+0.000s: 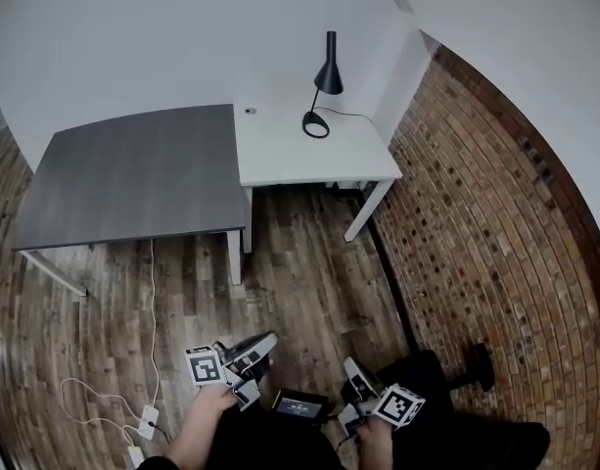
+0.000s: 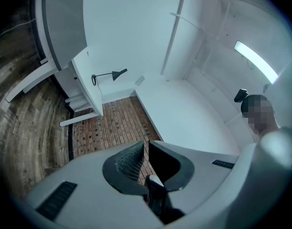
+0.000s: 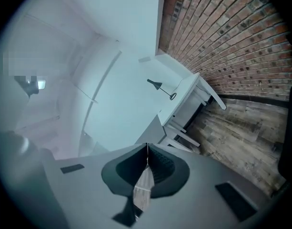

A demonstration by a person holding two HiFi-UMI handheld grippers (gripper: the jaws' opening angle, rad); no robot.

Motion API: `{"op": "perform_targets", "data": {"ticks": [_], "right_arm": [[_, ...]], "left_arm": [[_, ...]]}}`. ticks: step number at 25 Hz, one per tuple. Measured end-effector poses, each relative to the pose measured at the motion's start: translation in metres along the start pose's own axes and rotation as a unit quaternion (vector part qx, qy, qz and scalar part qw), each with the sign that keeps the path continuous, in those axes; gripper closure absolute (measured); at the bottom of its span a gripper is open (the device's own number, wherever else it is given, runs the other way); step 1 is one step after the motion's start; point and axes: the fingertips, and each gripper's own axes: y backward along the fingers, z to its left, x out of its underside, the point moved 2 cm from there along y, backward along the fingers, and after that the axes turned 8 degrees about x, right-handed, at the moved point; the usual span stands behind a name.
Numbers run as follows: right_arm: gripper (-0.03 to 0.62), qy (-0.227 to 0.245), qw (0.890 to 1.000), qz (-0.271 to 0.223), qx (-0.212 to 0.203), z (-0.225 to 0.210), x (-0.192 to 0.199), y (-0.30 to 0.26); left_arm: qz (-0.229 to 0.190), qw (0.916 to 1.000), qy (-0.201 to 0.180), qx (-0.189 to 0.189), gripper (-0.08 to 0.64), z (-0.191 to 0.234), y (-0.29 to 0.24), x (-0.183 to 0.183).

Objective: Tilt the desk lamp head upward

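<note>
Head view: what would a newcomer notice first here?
The black desk lamp stands on the white desk at the far wall, beside the brickwork on the right. A large grey table adjoins the desk's left side. The left gripper and right gripper sit low in the foreground, far from the lamp.

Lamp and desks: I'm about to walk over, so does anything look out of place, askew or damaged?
Only a loose white cable trails over the floor to adapters, a trip hazard. The lamp stands upright on the white desk; nothing looks damaged.
</note>
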Motion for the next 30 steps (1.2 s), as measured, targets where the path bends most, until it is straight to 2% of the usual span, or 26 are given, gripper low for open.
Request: {"op": "perform_targets", "data": {"ticks": [6, 12, 14, 18, 24, 28, 30], "right_arm": [[0.580, -0.008, 1.000, -0.004, 0.005, -0.003, -0.022, -0.033], [0.580, -0.026, 0.999, 0.010, -0.017, -0.032, -0.047, -0.073], [0.580, -0.032, 0.999, 0.012, -0.024, -0.046, -0.065, -0.091], [0.580, -0.024, 0.999, 0.017, -0.032, -0.075, -0.117, -0.119], [0.580, 0.006, 0.998, 0.012, -0.059, -0.102, -0.207, -0.141], [0.580, -0.004, 0.999, 0.016, -0.045, -0.140, -0.237, -0.146], [0.580, -0.013, 0.999, 0.010, -0.046, -0.145, -0.247, -0.147]], "left_arm": [[0.009, 0.9999, 0.010, -0.002, 0.518, 0.021, -0.017, -0.027], [0.005, 0.9995, 0.007, -0.032, 0.518, 0.053, -0.038, -0.042], [0.000, 0.9991, -0.001, -0.043, 0.518, 0.067, -0.051, -0.054], [-0.019, 0.9991, -0.014, -0.036, 0.518, 0.083, -0.102, -0.082], [0.000, 0.9974, -0.059, -0.040, 0.518, 0.099, -0.188, -0.108], [0.010, 0.9974, -0.057, -0.045, 0.518, 0.116, -0.221, -0.104], [0.012, 0.9973, -0.053, -0.049, 0.518, 0.124, -0.231, -0.106]]}}
